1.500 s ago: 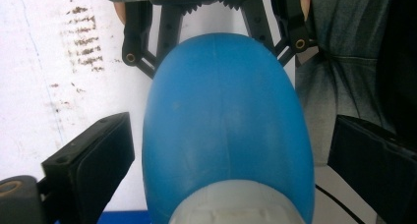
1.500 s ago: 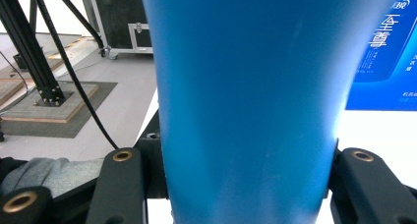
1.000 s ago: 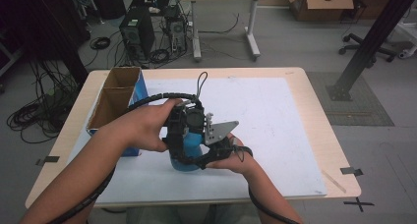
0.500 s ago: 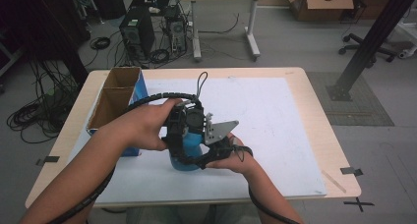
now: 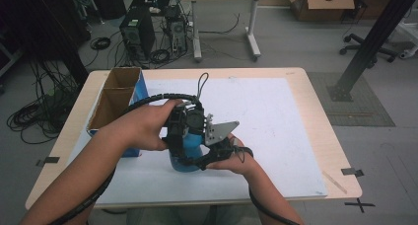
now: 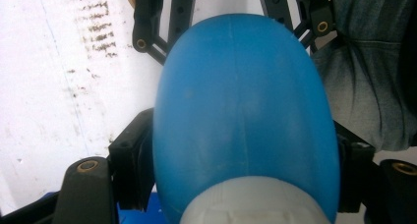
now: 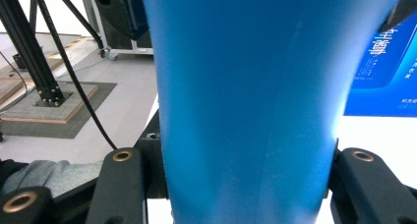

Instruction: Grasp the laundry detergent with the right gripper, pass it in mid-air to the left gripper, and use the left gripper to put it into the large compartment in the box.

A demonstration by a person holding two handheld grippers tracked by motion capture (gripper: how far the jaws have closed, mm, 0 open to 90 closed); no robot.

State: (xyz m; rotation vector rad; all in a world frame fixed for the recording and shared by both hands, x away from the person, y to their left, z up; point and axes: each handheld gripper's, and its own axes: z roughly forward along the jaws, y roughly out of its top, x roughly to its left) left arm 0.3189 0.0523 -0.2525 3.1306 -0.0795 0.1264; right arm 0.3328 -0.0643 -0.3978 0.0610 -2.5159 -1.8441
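A blue bottle with a white cap stands on the white sheet near the table's front, and both grippers are at it. My left gripper comes down over its top. In the left gripper view its jaws have just been closing, and they now press the bottle below the cap, one on each side. My right gripper reaches in from the right. It is shut on the bottle's lower body, with a black jaw against each side. The bottle's base is hidden by the hands.
An open cardboard box with a blue side stands at the table's left, close to my left forearm. The white sheet covers most of the wooden table. Computer towers and cables lie on the floor beyond the far edge.
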